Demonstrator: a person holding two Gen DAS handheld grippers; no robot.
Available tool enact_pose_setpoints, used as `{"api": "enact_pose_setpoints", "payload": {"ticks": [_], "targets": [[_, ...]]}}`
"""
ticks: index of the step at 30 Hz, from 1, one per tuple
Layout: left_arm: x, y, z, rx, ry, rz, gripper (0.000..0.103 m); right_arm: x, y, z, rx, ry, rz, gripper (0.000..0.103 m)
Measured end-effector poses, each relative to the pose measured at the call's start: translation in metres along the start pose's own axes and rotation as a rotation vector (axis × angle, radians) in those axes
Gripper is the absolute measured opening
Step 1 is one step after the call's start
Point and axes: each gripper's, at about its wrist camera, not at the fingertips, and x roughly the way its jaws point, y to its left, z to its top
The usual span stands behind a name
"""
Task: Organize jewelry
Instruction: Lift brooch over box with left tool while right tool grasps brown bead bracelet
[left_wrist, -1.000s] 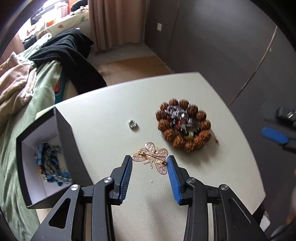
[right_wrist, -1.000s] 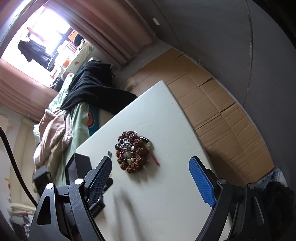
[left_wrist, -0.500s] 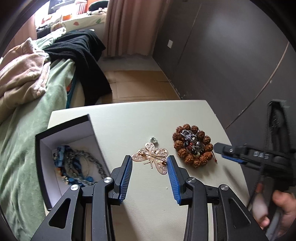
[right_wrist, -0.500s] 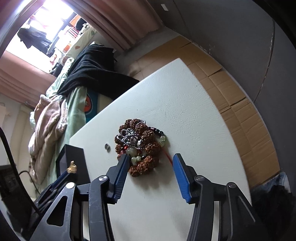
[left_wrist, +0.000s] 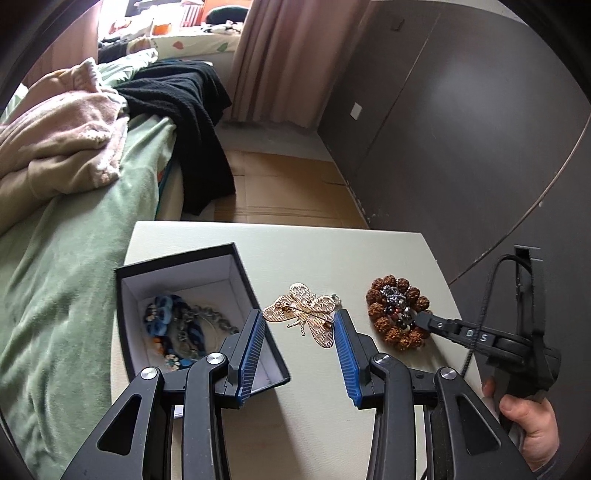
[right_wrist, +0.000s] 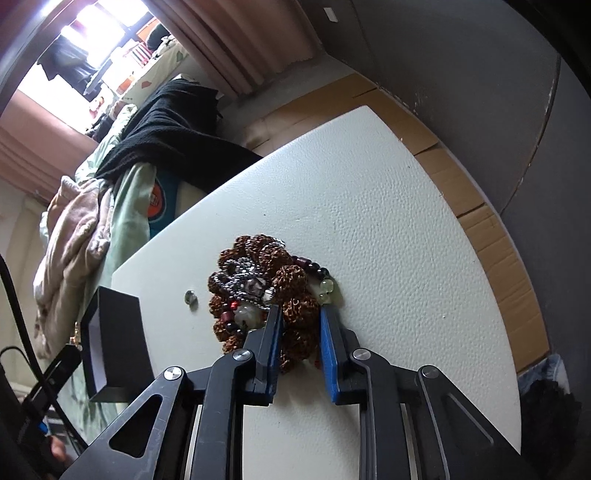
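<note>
Brown seed-bead bracelet nipped by right gripper, jaws just closing; left gripper clamped butterfly brooch. Risk: tangled strands snagging, spilling on lift.

Both wrist views downward; share bracelet pile.

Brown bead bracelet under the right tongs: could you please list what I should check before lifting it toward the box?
1. Right tongs around the brown bead bracelet: ok; the jaws have just been closing, with beads between the pads.
2. Thinner bead strands caught too: cannot tell; most lie outside the pads.
3. Box open, with room: ok.
4. Left tongs gripping the butterfly brooch: ok.
5. Small ring clear of the bracelet: ok.
</note>
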Motion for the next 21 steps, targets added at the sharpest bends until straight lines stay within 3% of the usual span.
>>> {"api": "enact_pose_setpoints", "payload": {"ticks": [15, 21], "targets": [[-0.018, 0.032, 0.005, -0.095, -0.052, 0.0, 0.04, -0.06, 0.044, -0.006, -0.092, -0.153, 0.222, 0.02], [-0.02, 0.041, 0.006, -0.127, -0.052, -0.005, 0.041, -0.078, 0.06, -0.01, -0.111, -0.196, 0.352, 0.02]]}}
